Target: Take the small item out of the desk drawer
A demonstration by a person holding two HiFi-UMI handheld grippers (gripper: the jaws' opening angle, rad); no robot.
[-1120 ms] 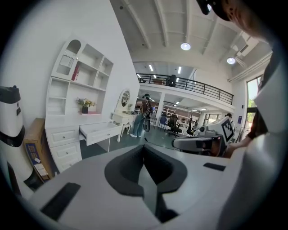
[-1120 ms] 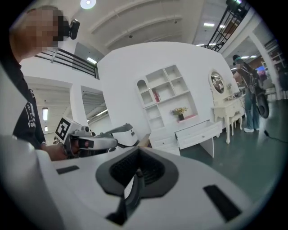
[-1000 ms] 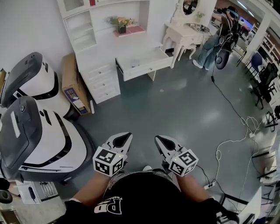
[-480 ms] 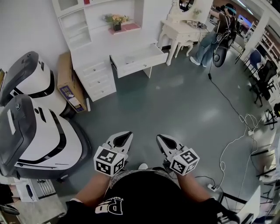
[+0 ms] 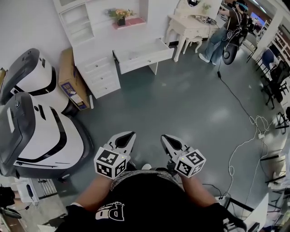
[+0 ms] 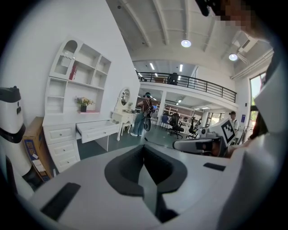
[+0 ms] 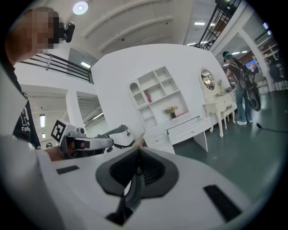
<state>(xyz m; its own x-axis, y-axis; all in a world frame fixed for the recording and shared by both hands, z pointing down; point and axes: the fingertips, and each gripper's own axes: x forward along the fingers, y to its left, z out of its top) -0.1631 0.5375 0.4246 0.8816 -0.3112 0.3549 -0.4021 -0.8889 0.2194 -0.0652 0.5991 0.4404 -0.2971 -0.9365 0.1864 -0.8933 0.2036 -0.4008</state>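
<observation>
Far across the floor, desk drawer (image 5: 144,55) open; small item presumably inside, too small to see. Near, left gripper (image 5: 128,137) and right gripper (image 5: 167,138), jaws pressed together, empty. Probably approach step; next: walk closer, spread jaws.

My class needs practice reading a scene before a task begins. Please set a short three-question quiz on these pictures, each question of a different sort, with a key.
1. True or false: the desk drawer stands pulled open.
2. Pick one. The left gripper and right gripper have their jaws: A) shut and empty; B) shut on a small item; C) wide open.
3. What does the pot on the desk hold?

Key: 1 true; 2 A; 3 flowers.
</observation>
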